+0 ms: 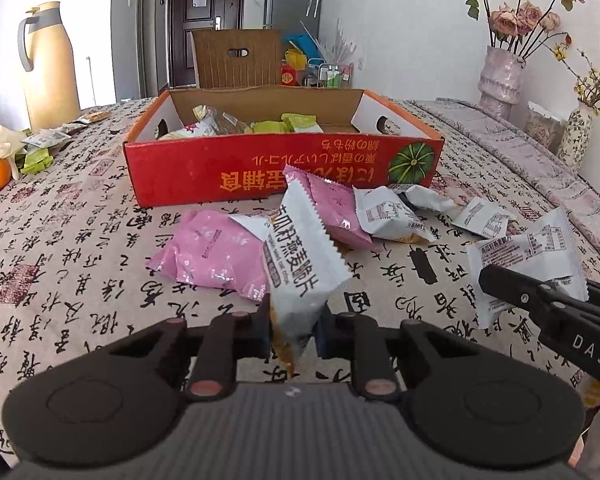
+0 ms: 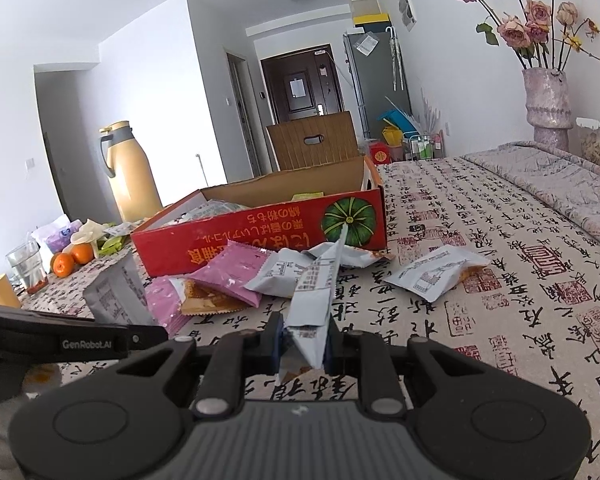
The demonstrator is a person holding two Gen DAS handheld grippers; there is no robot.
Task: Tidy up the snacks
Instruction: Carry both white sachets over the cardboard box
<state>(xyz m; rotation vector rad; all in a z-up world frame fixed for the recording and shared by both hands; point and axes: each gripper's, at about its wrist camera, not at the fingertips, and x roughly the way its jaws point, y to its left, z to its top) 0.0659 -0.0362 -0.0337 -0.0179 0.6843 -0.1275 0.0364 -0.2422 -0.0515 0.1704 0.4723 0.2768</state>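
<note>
Nearest, a white snack packet (image 1: 300,264) is clamped in the left claw (image 1: 293,334), pinched by its lower end so that its long axis rises up and away from the jaws. The right claw (image 2: 303,338) is likewise shut on a second white packet (image 2: 314,304), held edge-on and pointing forward. Both packets are lifted clear of the bench (image 1: 80,240) — neither appears to rest on the cloth. Beyond them, pink packets (image 1: 216,256) and more white packets (image 1: 392,212) lie scattered flat. Farther still, straight ahead of the left claw and ahead-left of the right, the red box (image 1: 260,164) stands open-topped with snacks already inside. The left claw is judged the nearer to it — its front wall must be cleared.
</note>
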